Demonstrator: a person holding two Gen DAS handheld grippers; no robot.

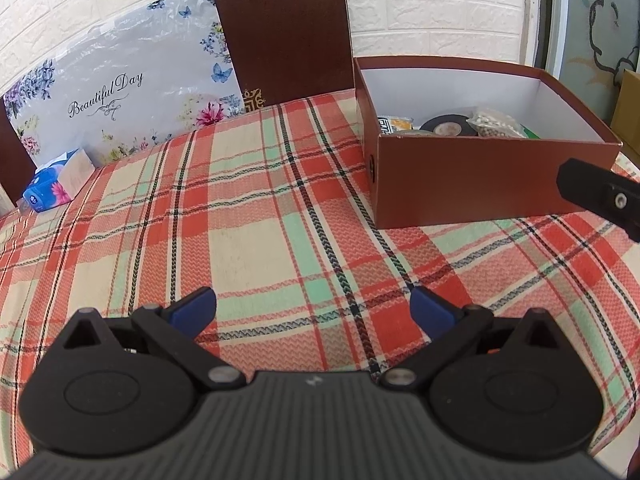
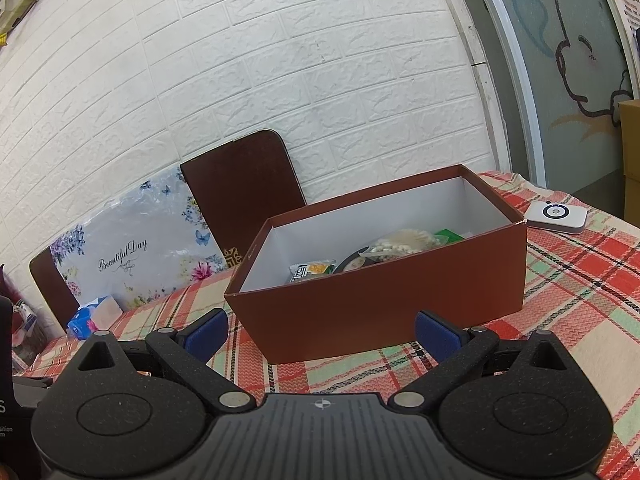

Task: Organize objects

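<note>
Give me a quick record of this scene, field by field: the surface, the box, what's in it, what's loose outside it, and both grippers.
surface: plaid cloth
box: brown, open, white inside
lid: leaning on the wall behind
in box: tape roll, bag of beads, snack packet
outside box: tissue pack, white device
left gripper: open, empty, above the cloth
right gripper: open, empty, facing the box
</note>
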